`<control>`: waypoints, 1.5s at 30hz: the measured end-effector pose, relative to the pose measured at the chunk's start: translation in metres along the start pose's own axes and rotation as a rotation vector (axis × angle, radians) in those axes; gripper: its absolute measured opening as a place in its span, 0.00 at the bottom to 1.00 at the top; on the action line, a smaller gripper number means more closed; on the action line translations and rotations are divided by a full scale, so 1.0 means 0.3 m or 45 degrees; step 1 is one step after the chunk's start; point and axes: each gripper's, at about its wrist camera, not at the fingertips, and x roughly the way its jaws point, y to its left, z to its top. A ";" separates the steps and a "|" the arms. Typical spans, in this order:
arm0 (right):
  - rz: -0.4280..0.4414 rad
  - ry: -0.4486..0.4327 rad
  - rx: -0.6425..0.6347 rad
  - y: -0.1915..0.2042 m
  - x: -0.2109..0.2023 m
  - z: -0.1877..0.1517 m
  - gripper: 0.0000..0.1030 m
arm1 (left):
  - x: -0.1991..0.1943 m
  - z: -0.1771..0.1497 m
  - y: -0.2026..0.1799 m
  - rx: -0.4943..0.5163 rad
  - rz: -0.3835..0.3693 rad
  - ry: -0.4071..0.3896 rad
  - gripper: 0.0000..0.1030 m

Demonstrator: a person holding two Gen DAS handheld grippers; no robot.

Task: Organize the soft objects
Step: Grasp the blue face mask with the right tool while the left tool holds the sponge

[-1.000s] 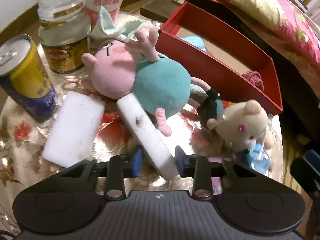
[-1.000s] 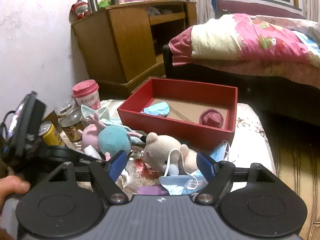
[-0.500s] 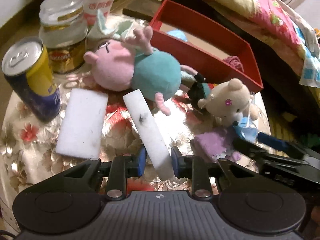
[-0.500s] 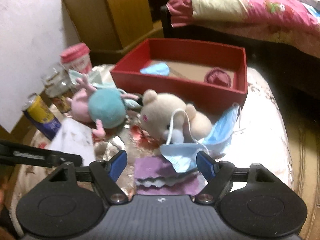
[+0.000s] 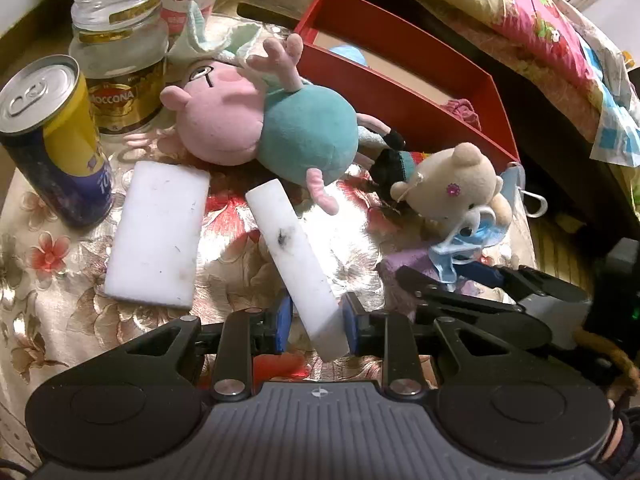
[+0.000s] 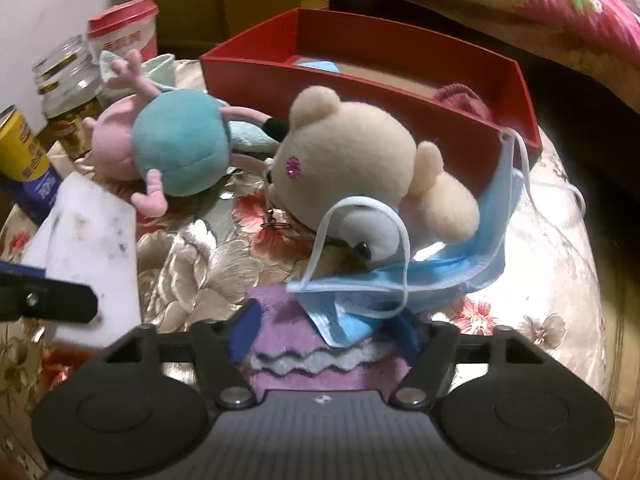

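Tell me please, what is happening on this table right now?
A person is sorting soft things with two handheld grippers. The left gripper holds a white sponge block by one end. The right gripper has just been closing around a purple cloth and the corner of a blue face mask. The red box already contains a few items.
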 end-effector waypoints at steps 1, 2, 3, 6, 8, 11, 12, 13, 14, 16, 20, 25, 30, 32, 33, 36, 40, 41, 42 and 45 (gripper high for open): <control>0.011 0.003 0.007 -0.006 -0.010 -0.001 0.24 | -0.001 0.001 0.000 0.001 -0.001 0.001 0.26; 0.024 0.008 0.025 -0.015 -0.018 -0.005 0.19 | -0.003 0.001 -0.001 0.004 -0.002 0.001 0.27; 0.040 0.016 0.040 -0.023 -0.024 -0.010 0.11 | -0.005 0.000 -0.004 0.007 -0.003 0.001 0.27; 0.090 0.038 0.081 -0.044 -0.038 -0.027 0.00 | -0.007 -0.004 -0.012 0.015 -0.008 0.004 0.27; 0.133 0.061 0.123 -0.059 -0.062 -0.041 0.00 | -0.014 -0.007 -0.015 0.023 -0.019 0.006 0.28; 0.170 0.062 0.150 -0.072 -0.112 -0.070 0.00 | -0.029 -0.007 -0.019 0.027 -0.028 -0.011 0.28; 0.182 0.056 0.164 -0.075 -0.125 -0.077 0.00 | -0.033 -0.008 -0.020 0.029 -0.030 -0.014 0.28; 0.202 0.057 0.170 -0.078 -0.134 -0.084 0.00 | -0.037 -0.009 -0.021 0.028 -0.031 -0.019 0.28; 0.201 0.056 0.164 -0.074 -0.143 -0.094 0.00 | -0.040 -0.010 -0.022 0.031 -0.033 -0.020 0.28; 0.176 0.039 0.136 -0.060 -0.168 -0.116 0.00 | -0.041 -0.013 -0.027 0.040 -0.034 -0.018 0.28; 0.145 0.055 0.145 -0.057 -0.197 -0.135 0.00 | -0.036 -0.019 -0.036 0.060 -0.032 -0.007 0.28; 0.062 0.069 0.237 -0.122 -0.204 -0.142 0.53 | -0.023 -0.029 -0.041 0.081 -0.035 0.010 0.28; 0.130 -0.030 0.380 -0.184 -0.240 -0.099 0.58 | -0.015 -0.026 -0.045 0.082 -0.038 0.015 0.28; 0.080 -0.059 0.396 -0.190 -0.218 -0.074 0.58 | -0.003 -0.027 -0.047 0.083 -0.031 0.026 0.28; 0.051 -0.054 0.379 -0.187 -0.197 -0.059 0.58 | 0.003 -0.029 -0.047 0.082 -0.029 0.033 0.28; 0.000 -0.014 0.381 -0.189 -0.124 -0.020 0.58 | 0.017 -0.038 -0.044 0.085 -0.021 0.048 0.28; 0.014 0.000 0.439 -0.217 -0.082 -0.012 0.50 | 0.030 -0.036 -0.031 0.073 -0.029 0.064 0.28; 0.030 -0.010 0.454 -0.225 -0.078 -0.013 0.41 | 0.032 -0.034 -0.029 0.068 -0.030 0.067 0.28; 0.054 -0.018 0.471 -0.233 -0.069 -0.010 0.15 | 0.031 -0.033 -0.027 0.067 -0.033 0.069 0.28; 0.184 0.025 0.583 -0.275 -0.047 -0.017 0.00 | 0.026 -0.036 -0.030 0.073 -0.038 0.064 0.28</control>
